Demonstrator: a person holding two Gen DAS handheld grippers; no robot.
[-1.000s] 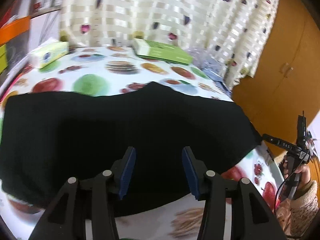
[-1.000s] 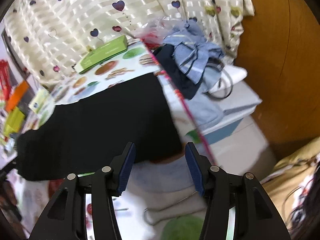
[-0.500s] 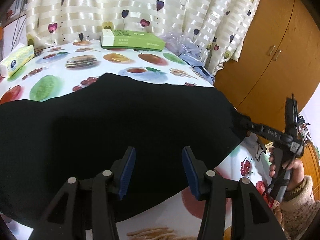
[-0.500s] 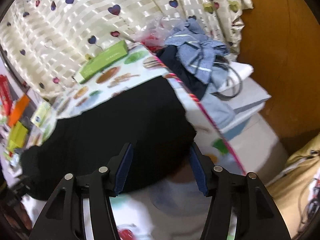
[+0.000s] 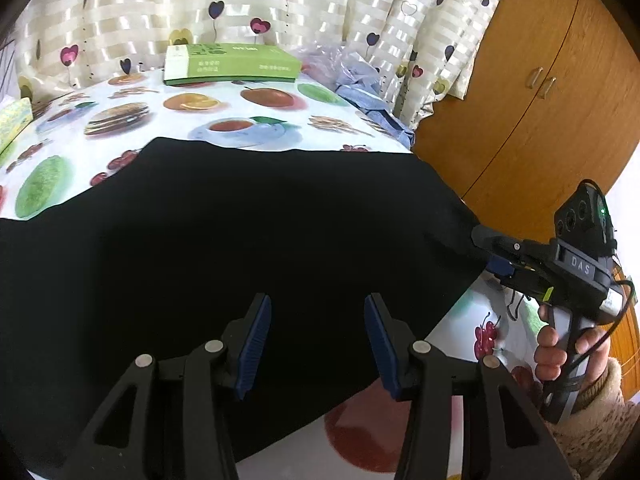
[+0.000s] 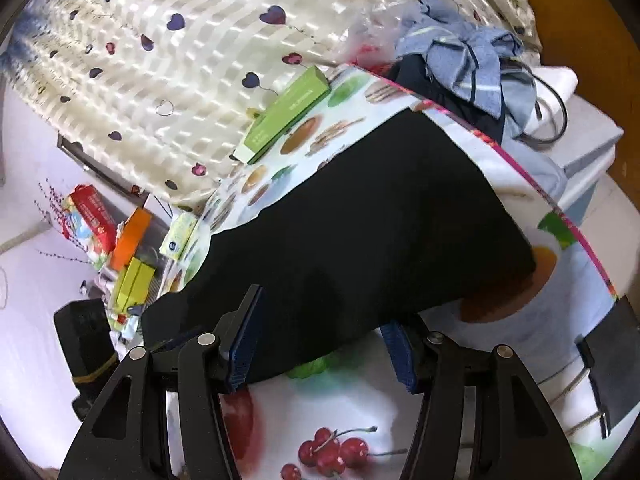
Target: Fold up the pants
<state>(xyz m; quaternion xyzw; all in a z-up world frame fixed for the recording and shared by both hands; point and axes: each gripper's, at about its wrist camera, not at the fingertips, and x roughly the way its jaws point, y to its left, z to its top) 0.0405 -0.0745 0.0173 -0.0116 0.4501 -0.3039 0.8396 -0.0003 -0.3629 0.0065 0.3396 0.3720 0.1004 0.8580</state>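
Left gripper (image 5: 317,344) hovers spread, lower centre, over the black pants (image 5: 240,248); right gripper (image 6: 320,344), also spread, straddles their near edge, seemingly lining up a grab.

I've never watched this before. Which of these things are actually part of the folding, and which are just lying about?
Part of the job:
black pants
left gripper, open
right gripper, open

Just lying about:
green box
tissue pack
blue clothes pile
orange box
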